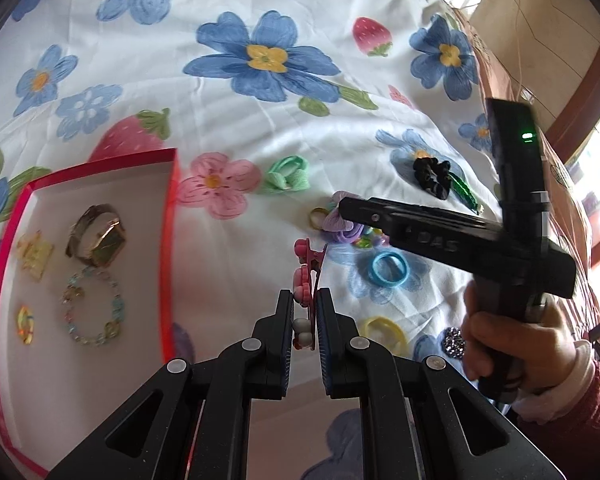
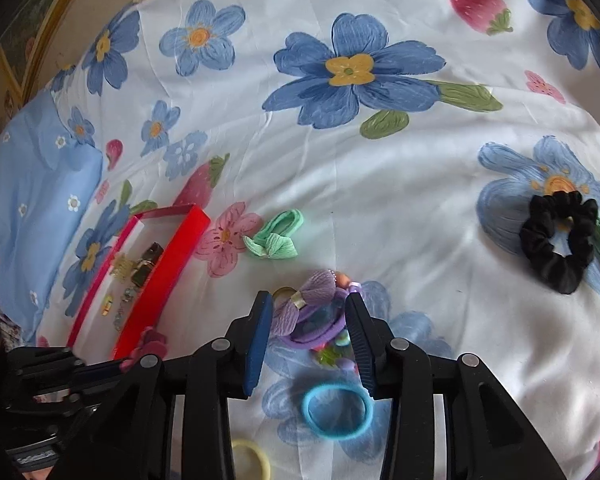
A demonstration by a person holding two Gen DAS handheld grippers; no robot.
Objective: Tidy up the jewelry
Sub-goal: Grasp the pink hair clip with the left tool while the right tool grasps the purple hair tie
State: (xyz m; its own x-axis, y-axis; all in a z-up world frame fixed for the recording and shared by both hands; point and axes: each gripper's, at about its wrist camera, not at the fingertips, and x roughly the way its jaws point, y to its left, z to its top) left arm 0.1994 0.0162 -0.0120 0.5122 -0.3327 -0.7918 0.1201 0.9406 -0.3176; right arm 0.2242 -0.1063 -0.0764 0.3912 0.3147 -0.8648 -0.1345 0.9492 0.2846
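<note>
Left gripper (image 1: 305,300) clamped thin on pink flowered hair clip (image 1: 306,276), could twist loose before red-walled cardboard box (image 1: 168,240); right gripper (image 2: 306,312) part-open, empty, straddling purple bow hair tie (image 2: 306,308), may snag neighbours

Both fisheye views look steeply down along their own fingers onto a flowered bedsheet (image 1: 260,128), from close above it. The left wrist view sits just right of the red box (image 1: 168,240) and sees straight into it, with the right gripper (image 1: 348,208) crossing its right side. The right wrist view sits farther right of that box (image 2: 168,264) (seen edge-on here). Both share the box, the green bow tie (image 1: 286,176) (image 2: 274,236) beyond it and the black scrunchie (image 1: 432,178) (image 2: 560,240) well right.
</note>
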